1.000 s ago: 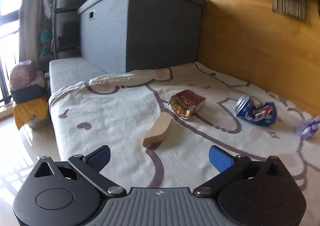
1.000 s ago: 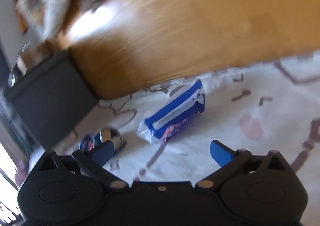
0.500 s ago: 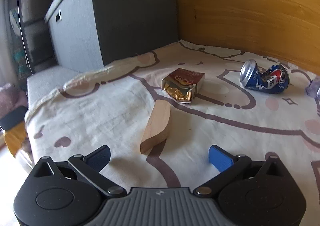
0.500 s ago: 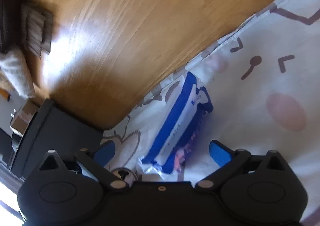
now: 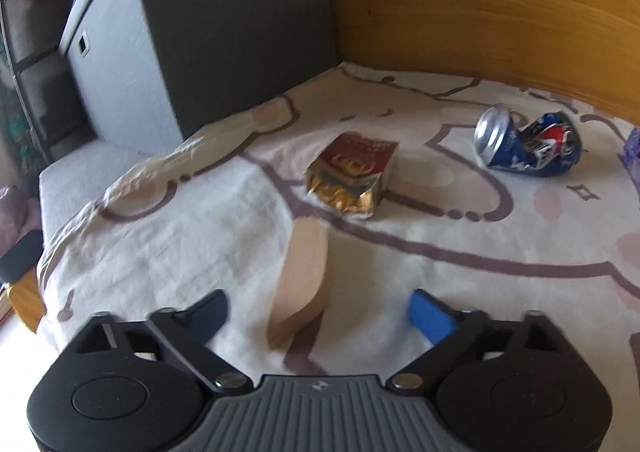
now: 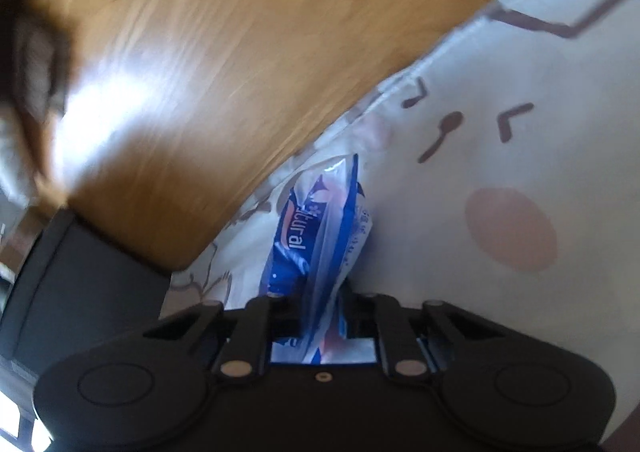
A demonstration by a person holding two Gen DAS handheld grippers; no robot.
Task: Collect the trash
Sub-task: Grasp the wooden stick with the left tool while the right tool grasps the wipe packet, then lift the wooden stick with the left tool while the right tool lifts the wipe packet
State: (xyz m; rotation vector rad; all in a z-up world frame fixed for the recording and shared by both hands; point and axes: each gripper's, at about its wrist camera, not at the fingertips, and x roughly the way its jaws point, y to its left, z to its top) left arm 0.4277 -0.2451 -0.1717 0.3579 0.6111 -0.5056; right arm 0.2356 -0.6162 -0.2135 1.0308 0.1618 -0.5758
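Note:
In the left wrist view my left gripper [image 5: 316, 310] is open, its blue pads either side of the near end of a curved wooden piece [image 5: 304, 276] lying on the patterned sheet [image 5: 180, 244]. Beyond it lie a red and gold foil packet [image 5: 352, 172] and a crushed blue can [image 5: 528, 144]. In the right wrist view my right gripper [image 6: 322, 316] is shut on a blue and white plastic wrapper [image 6: 320, 228], which sticks out forward between the jaws above the sheet [image 6: 500, 172].
A wooden headboard [image 5: 480, 4] runs along the far side and also shows in the right wrist view [image 6: 220, 52]. A grey storage box [image 5: 192, 36] stands at the far left corner. The sheet's edge drops off at the left [image 5: 52, 252].
My right gripper moved onto the wrapper and closed on it. My left gripper moved forward to the wooden piece, which now lies between its open pads.

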